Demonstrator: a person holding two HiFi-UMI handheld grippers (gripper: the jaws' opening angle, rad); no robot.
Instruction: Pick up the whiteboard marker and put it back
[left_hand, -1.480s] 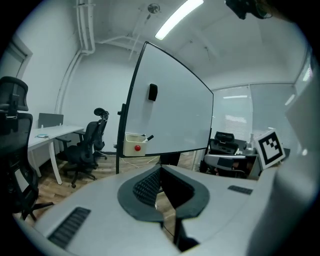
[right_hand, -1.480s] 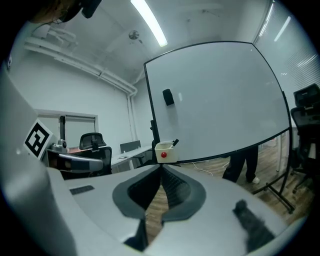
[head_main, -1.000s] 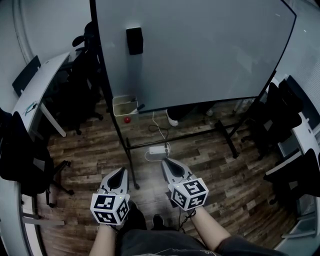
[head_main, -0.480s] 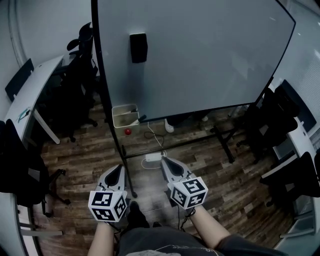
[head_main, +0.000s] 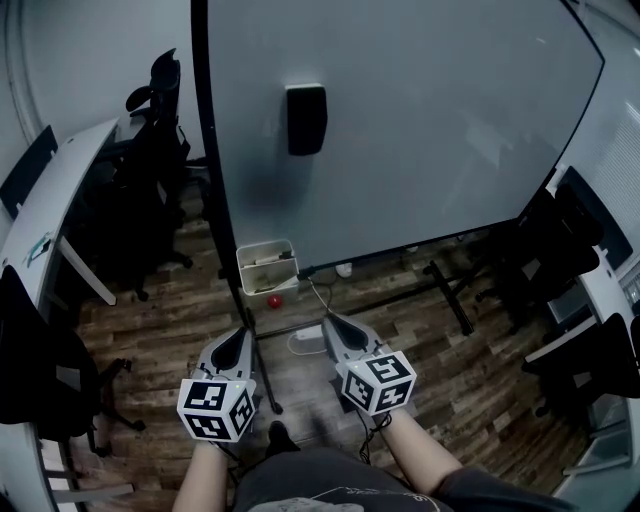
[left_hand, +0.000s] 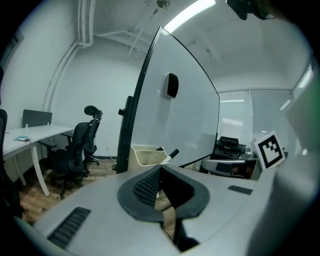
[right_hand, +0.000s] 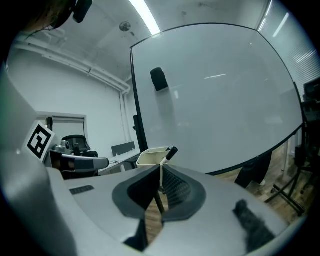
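White tray at the whiteboard lower-left corner holds the whiteboard marker. The left gripper and right gripper have their jaws pressed together, empty.

The whiteboard is smooth and a bit shiny. The floor is brown wood planks. The little tray looks like pale plastic, maybe. The left hand-held gripper is matt grey plastic with bumpy black pads.

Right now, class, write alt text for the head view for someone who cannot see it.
The left gripper and right gripper, both shut and empty, point toward a whiteboard. A white tray holding a marker sits at its lower left corner.
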